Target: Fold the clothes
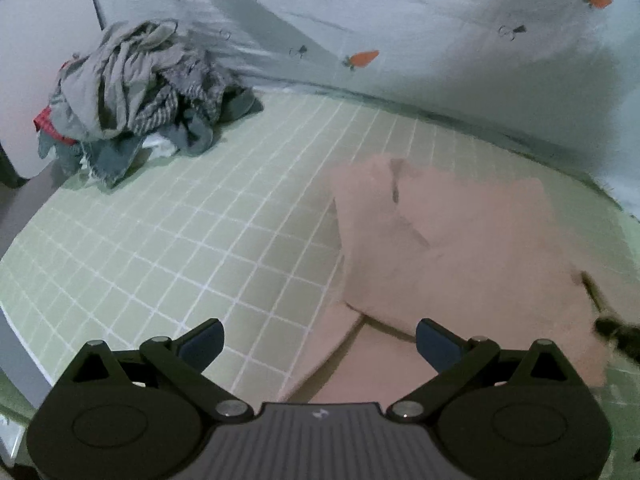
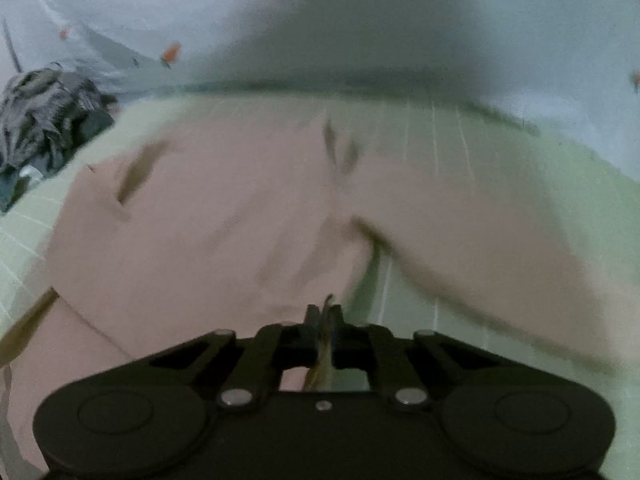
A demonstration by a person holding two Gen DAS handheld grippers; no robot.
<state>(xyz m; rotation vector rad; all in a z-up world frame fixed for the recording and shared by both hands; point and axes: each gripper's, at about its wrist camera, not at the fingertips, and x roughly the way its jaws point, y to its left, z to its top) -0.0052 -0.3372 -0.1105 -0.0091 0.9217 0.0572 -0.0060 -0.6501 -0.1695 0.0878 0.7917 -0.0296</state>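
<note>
Far left: pile of unfolded clothes, greys, stripes, a bit of red, heaped on the green gridded mat near its far-left corner. Untouched, well apart from the work area.

Left gripper: fingers spread wide, nothing between them, hovering over the near edge of the mat just left of the pink garment. Not touching cloth as far as I can tell.

Centre to right: pink garment lies on the mat, partly folded. Layers overlap, one flap creased across the middle, edges not lined up. Backdrop is a pale sheet with carrot print along the far side.

Right gripper: fingers closed, pinching a thin edge or cord of the pink garment at its near edge. Exactly which part it has is too blurred to say. Right view is smeared.

Step in hand, my read: mid-fold on the pink piece, right side carrying a hem over.

Next move: lay that edge flat and square onto the body of the garment, then release. Left should pin or grab the near-left edge so the layers don't drag. Risk: cloth bunching at the centre crease.
</note>
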